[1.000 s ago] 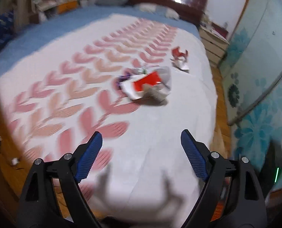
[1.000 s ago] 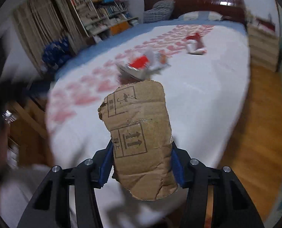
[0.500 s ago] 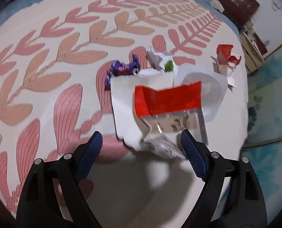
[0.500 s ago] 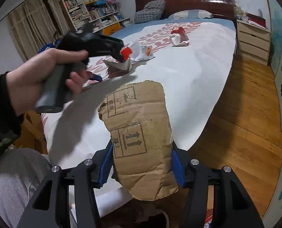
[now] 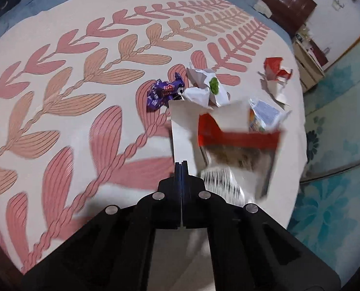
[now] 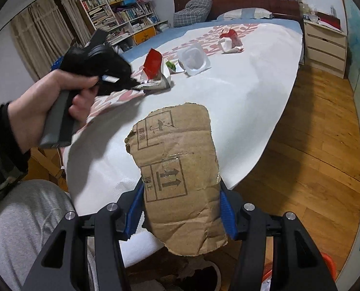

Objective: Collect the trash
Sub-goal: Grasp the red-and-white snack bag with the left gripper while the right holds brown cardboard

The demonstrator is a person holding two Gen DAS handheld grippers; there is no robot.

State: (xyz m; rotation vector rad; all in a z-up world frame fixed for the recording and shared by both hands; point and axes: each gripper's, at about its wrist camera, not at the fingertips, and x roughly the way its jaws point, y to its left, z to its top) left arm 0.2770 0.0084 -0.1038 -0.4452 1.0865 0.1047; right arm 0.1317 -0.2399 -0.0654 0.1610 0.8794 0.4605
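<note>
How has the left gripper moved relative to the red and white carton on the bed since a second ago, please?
Yes. The left gripper has come forward and down to the red and white carton on the bedspread, and its jaws have just closed on the carton's near edge.

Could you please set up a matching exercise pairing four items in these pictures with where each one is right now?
Items:
1. cardboard piece
2. red-and-white packet
3. purple wrapper
4. clear plastic tub

Places:
A. lying loose on the bed, beside crumpled white paper
B. clamped in the right gripper
C. pinched at its edge by the left gripper
D. on the bed, on its own past the packet

Pairs: 1-B, 2-C, 3-A, 4-D
</note>
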